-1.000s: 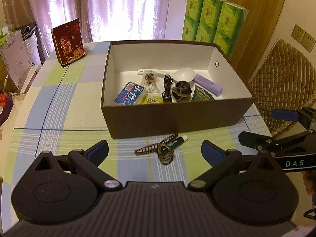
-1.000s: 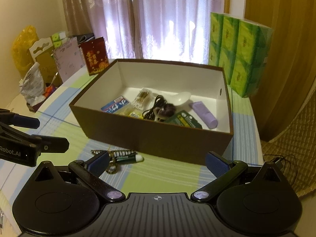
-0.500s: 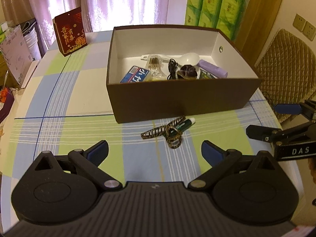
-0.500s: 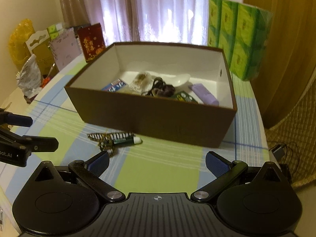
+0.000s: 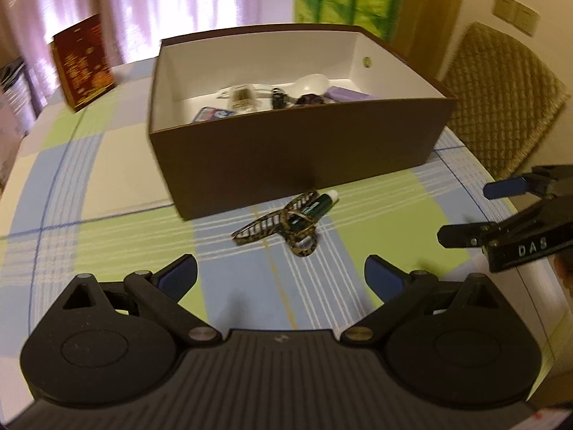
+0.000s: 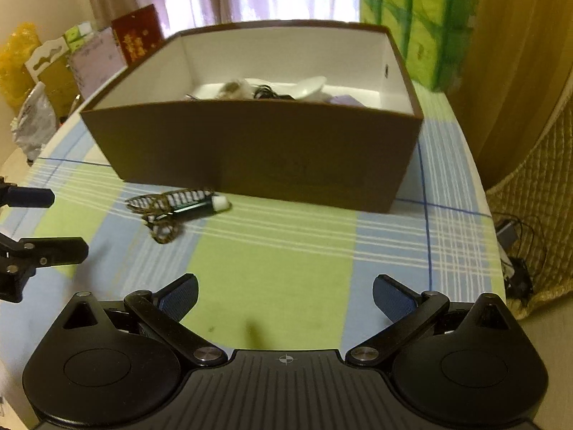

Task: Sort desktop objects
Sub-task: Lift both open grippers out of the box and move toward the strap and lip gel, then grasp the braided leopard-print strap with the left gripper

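Observation:
A brown box [image 5: 297, 157] [image 6: 250, 150] with a white inside stands on the checked tablecloth and holds several small items, among them a white spoon [image 5: 308, 82] and a purple tube [image 5: 345, 94]. In front of it lie a leopard-pattern hair claw [image 5: 275, 227] [image 6: 157, 208] and a dark green lip balm [image 5: 315, 206] [image 6: 198, 208], touching each other. My left gripper [image 5: 281, 277] is open, low over the cloth just short of the claw. My right gripper [image 6: 284, 292] is open too, to the right of both items; it also shows in the left wrist view [image 5: 501, 215].
A red card [image 5: 84, 61] stands at the back left of the table. Green tissue packs [image 6: 415, 21] rise behind the box. A woven chair [image 5: 501, 93] and cables [image 6: 515, 251] sit past the table's right edge. Bags and papers [image 6: 39, 82] crowd the far left.
Both grippers have dropped lower and pulled back toward the table's front edge, so the box's near wall hides more of its contents. The claw and lip balm have not moved.

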`<state>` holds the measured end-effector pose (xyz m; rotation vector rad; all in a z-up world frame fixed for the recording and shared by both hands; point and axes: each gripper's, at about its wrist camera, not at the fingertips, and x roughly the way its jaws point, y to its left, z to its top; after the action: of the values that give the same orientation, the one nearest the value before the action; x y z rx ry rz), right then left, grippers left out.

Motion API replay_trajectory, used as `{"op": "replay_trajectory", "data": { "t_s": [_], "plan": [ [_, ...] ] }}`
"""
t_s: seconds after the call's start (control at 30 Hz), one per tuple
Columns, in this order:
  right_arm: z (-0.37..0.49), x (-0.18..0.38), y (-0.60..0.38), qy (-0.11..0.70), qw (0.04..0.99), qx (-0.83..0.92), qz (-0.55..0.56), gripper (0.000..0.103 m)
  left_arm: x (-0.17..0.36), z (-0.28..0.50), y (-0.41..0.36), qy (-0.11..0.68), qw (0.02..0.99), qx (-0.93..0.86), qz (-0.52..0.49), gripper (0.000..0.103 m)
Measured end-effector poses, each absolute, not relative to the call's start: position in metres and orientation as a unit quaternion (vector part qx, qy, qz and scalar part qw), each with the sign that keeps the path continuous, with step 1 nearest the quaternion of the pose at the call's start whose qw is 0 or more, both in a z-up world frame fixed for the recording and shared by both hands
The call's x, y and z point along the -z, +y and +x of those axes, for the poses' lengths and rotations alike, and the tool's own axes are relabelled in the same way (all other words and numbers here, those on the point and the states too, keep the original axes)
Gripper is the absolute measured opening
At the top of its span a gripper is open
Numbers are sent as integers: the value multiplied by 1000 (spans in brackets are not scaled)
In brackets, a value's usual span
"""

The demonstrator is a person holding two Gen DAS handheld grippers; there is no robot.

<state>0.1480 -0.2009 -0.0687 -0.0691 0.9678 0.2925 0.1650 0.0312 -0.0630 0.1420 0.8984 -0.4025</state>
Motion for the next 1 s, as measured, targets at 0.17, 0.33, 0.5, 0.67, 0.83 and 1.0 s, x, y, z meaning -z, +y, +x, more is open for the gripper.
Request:
{"op": "replay_trajectory", "data": {
  "t_s": [0.17,0.33,0.5,0.67,0.83,1.0],
  "plan": [
    [152,80,-216,477,870,-119,-26,101,76,182,28,418,867,249,109,97],
    [156,95,-232,498,862,-92,-15,101,93,201,18,408,845,305,162,93],
    [159,103,-243,511,857,-70,-8,101,109,220,9,409,826,342,182,84],
    [160,105,-250,520,853,-51,-2,101,121,238,5,415,811,366,191,78],
    [159,106,-252,525,850,-41,0,101,132,249,5,432,794,381,195,53],
    [159,106,-246,524,850,-49,-6,101,129,245,15,434,797,380,180,40]
  ]
}}
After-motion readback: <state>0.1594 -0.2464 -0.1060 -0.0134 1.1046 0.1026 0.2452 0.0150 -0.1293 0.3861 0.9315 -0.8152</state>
